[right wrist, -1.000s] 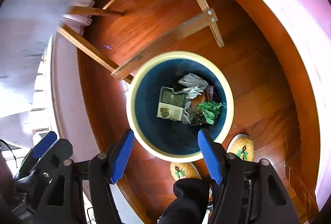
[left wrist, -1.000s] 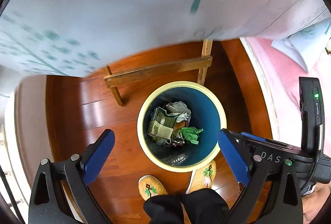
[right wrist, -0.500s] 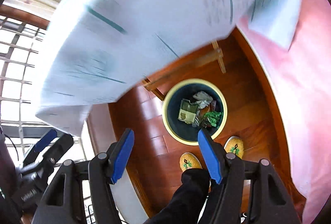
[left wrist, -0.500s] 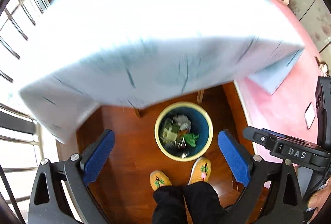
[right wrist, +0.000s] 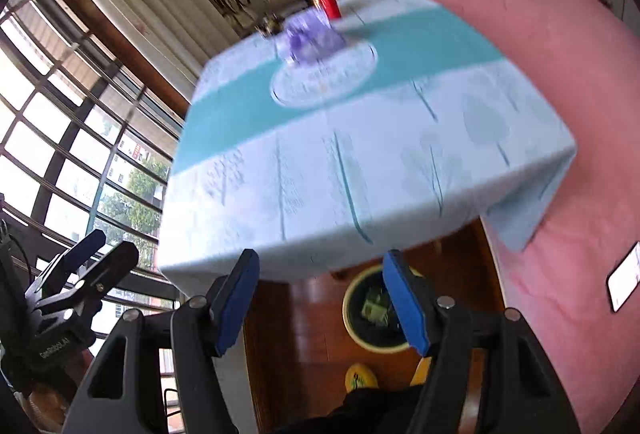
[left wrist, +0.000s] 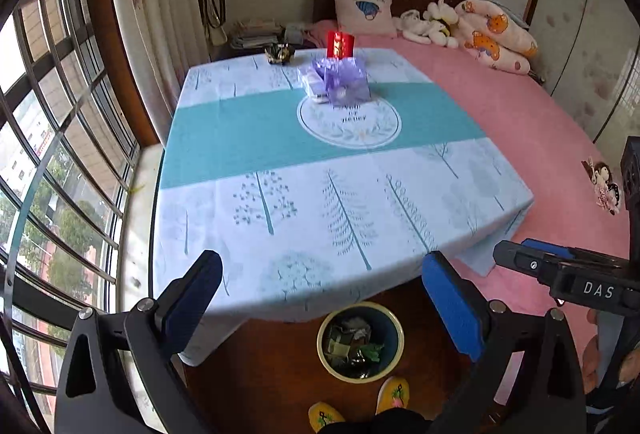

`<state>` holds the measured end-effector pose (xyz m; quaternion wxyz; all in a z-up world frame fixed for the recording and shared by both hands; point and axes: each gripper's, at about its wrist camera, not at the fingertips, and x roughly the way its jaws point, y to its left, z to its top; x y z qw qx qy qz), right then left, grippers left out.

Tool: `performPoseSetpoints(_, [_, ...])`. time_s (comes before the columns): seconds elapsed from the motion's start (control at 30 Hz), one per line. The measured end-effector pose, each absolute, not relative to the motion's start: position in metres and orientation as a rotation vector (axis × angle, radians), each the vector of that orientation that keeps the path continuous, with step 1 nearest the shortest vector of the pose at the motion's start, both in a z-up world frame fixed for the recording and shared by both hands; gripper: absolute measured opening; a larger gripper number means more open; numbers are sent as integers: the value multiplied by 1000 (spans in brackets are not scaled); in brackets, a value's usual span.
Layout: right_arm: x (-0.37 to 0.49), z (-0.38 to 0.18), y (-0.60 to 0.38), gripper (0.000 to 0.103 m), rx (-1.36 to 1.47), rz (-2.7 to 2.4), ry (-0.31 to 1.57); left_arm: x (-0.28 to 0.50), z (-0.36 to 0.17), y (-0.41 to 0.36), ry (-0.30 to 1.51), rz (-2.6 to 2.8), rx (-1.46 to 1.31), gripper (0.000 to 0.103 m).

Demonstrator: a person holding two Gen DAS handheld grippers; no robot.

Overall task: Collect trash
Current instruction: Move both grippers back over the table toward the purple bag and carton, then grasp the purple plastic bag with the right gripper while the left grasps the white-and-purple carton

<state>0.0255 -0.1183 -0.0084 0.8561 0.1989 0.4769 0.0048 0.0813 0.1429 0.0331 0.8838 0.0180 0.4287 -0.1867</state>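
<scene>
Left gripper (left wrist: 322,300): blue pads spread wide, nothing between them, held above the near table edge.
Right gripper (right wrist: 320,304): jaws apart and empty too; its black frame also shows at the right edge of the left wrist view.
Slippers (left wrist: 394,392): yellow, at the bottom of the view, toes just beside the bin.
Trash bin (left wrist: 328,322): yellow-rimmed, blue inside, on the wood floor (left wrist: 260,374) under the table's near edge, between the slippers and the table.
Trash (left wrist: 354,348): crumpled paper, a printed wrapper and something green, all inside the bin (in the right wrist view a pad covers part of it).
Tablecloth (left wrist: 280,137): pale blue with a tree print and a teal band.
Purple package (left wrist: 340,79): on the cloth's round emblem, past the teal band.
Red box (left wrist: 340,43): upright behind the purple package.
Bed (left wrist: 520,121): pink cover, right of the table; pillow and soft toys at its head.
</scene>
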Motion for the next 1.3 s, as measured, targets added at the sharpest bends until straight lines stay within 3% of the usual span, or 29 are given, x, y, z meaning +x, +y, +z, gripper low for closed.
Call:
performPoseSetpoints(0.27, [75, 44, -121, 65, 332, 38, 901, 123, 68, 144, 841, -345, 40, 99])
performPoseSetpoints(0.43, [122, 47, -127, 74, 268, 77, 890, 155, 71, 136, 851, -318, 49, 99])
performPoseSetpoints(1.0, [372, -55, -172, 85, 62, 357, 1077, 325, 19, 54, 1034, -11, -46, 99])
performPoseSetpoints(1.3, [447, -93, -155, 86, 72, 434, 1103, 370, -14, 35, 1146, 125, -79, 99])
